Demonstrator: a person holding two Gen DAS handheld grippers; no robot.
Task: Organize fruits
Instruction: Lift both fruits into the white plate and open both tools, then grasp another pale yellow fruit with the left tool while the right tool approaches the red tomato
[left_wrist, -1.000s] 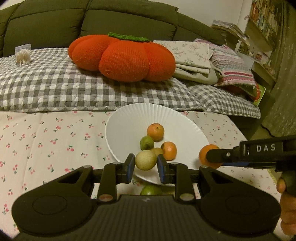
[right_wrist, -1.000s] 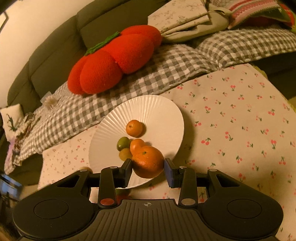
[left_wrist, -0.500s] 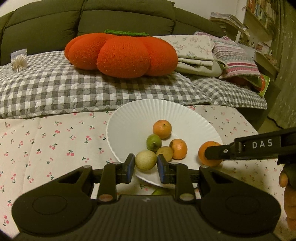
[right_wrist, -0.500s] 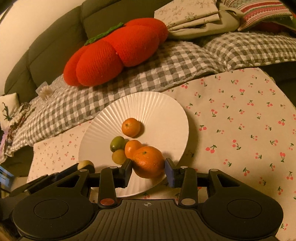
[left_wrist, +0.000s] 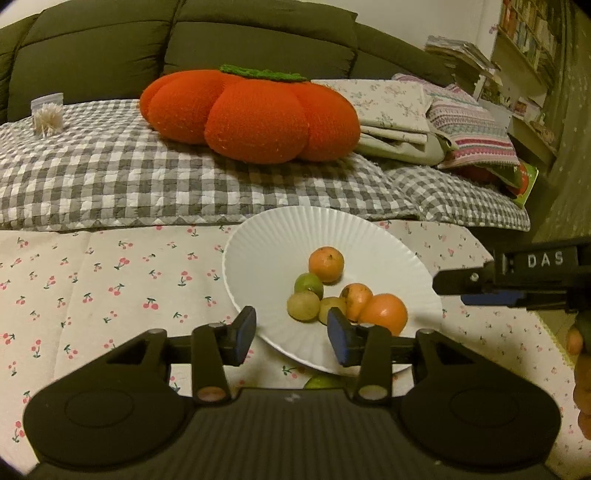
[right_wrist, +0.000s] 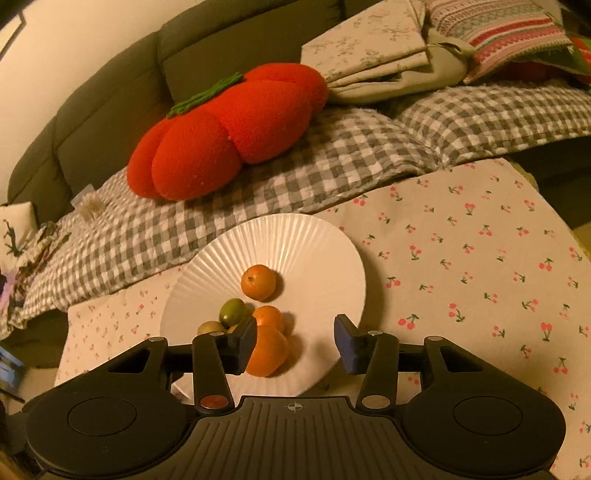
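A white ribbed plate (left_wrist: 266, 251) (right_wrist: 317, 251) lies on the cherry-print cloth and holds several small fruits. In the left wrist view these are a yellow-green fruit (left_wrist: 303, 305), a green one (left_wrist: 308, 284), a far orange (left_wrist: 326, 264), another orange (left_wrist: 355, 295) and a large orange (left_wrist: 384, 313). My left gripper (left_wrist: 291, 336) is open and empty over the plate's near rim. My right gripper (right_wrist: 295, 343) is open; the large orange (right_wrist: 267, 350) lies on the plate beside its left finger. The right gripper also shows in the left wrist view (left_wrist: 458, 290).
A green fruit (left_wrist: 323, 382) lies on the cloth just below the plate, half hidden by my left gripper. Behind the table, a checked blanket (left_wrist: 110, 177) covers the sofa, with a red pumpkin cushion (left_wrist: 251, 114) and folded linens (left_wrist: 406, 114).
Both grippers have opened. The left let go of the yellow-green fruit and the right let go of the large orange; both fruits now lie on the plate.
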